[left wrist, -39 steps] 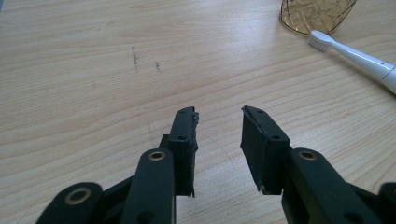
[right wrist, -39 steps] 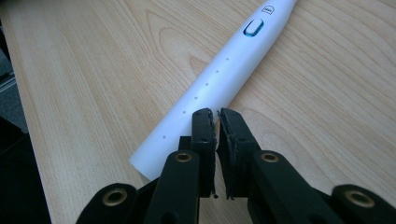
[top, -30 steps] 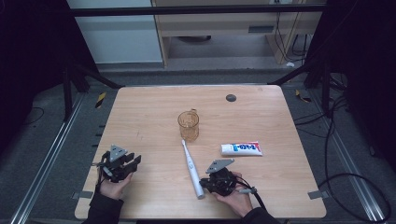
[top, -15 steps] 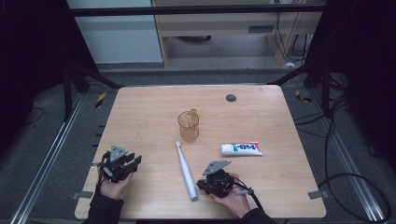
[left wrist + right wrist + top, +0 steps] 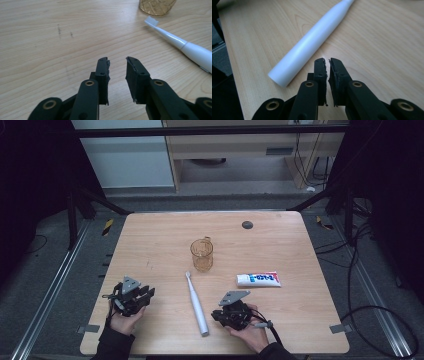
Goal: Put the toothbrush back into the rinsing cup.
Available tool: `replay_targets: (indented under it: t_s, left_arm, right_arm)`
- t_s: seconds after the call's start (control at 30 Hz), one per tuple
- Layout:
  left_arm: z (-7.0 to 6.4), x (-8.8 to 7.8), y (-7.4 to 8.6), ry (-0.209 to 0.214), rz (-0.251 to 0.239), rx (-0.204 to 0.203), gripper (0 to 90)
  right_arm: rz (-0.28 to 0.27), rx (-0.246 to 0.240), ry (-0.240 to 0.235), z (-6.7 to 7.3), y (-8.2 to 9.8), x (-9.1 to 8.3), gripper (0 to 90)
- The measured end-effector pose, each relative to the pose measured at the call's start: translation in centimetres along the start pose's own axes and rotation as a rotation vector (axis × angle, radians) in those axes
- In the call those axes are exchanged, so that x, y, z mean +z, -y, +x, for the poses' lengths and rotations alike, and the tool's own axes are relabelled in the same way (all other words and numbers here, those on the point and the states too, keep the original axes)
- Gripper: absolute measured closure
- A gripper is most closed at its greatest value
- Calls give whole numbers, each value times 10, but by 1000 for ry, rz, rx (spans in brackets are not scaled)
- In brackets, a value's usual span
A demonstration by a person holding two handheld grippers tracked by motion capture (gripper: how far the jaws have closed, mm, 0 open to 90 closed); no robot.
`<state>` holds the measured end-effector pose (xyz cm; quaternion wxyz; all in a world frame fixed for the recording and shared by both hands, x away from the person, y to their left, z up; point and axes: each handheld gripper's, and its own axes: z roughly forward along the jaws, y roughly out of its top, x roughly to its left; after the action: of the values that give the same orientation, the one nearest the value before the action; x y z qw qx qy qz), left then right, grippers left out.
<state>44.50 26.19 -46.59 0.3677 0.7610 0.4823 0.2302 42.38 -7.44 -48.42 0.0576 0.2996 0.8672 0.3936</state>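
Toothbrush (image 5: 196, 303) sits a bit further left vs 1 s ago, its handle end no longer against the right gripper (image 5: 223, 314); it lies flat mid-front on the table (image 5: 150, 240), head pointing at the cup (image 5: 202, 254), handle end nr the front edge. Right gripper's jaws are almost shut w/ nothing between them, tips just beside the handle end, not touching; left gripper (image 5: 145, 295) has just been closing, jaws part-open on nothing, well apart from the brush. Bare wood between left gripper & brush, open room behind the cup; toothpaste tube (image 5: 258, 279) lies right of the brush, nr the cup.

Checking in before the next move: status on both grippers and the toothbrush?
Left gripper open, empty, jaws just been closing. Right gripper shut, empty, beside the toothbrush handle. Toothbrush flat on table, untouched. Nothing in the way.
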Motion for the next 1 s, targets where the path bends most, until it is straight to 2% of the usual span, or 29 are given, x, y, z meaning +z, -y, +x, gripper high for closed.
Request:
replay_targets:
  t_s: [0.07, 0.1, 0.13, 0.17, 0.2, 0.27, 0.37, 0.4, 0.43, 0.53, 0.57, 0.6, 0.63, 0.73, 1.0]
  left_arm:
    - [-5, 2, -1, 16, 0, 6, 741]
    - [-11, 5, -3, 31, 2, 16, 767]
    - [-11, 5, -3, 31, 2, 16, 779]
    - [-19, 9, -6, 40, 0, 29, 800]
    - [-19, 9, -6, 40, 0, 29, 816]
    - [-32, 14, -11, 55, -7, 52, 840]
    - [-38, 17, -14, 68, -7, 60, 861]
    - [-42, 18, -14, 73, -8, 62, 872]
    - [-45, 21, -15, 80, 0, 67, 885]
    - [-53, 26, -15, 94, 19, 83, 892]
    - [-55, 27, -16, 96, 25, 87, 892]
    - [-57, 29, -16, 101, 27, 90, 892]
    - [-62, 33, -17, 107, 36, 95, 894]
    - [-70, 38, -18, 116, 46, 110, 894]
    - [-84, 50, -20, 114, 71, 142, 895]
  right_arm:
    - [-19, 10, 18, -5, 0, -6, 823]
    - [-34, 18, 34, -10, 0, -12, 811]
    - [-34, 18, 34, -10, 0, -12, 811]
    - [-56, 30, 65, -18, 1, -21, 792]
    - [-66, 33, 77, -21, 1, -24, 786]
    - [-87, 48, 105, -29, 3, -32, 769]
    - [-105, 60, 132, -36, 5, -41, 746]
    - [-113, 65, 149, -40, 7, -45, 727]
    - [-128, 80, 189, -49, 11, -54, 696]
    - [-146, 108, 230, -59, 18, -66, 648]
    - [-146, 108, 230, -59, 18, -66, 648]
    - [-154, 110, 248, -63, 21, -70, 630]
    - [-165, 114, 286, -70, 28, -79, 591]
    - [-168, 120, 327, -78, 35, -87, 551]
    - [-183, 147, 390, -91, 51, -106, 504]
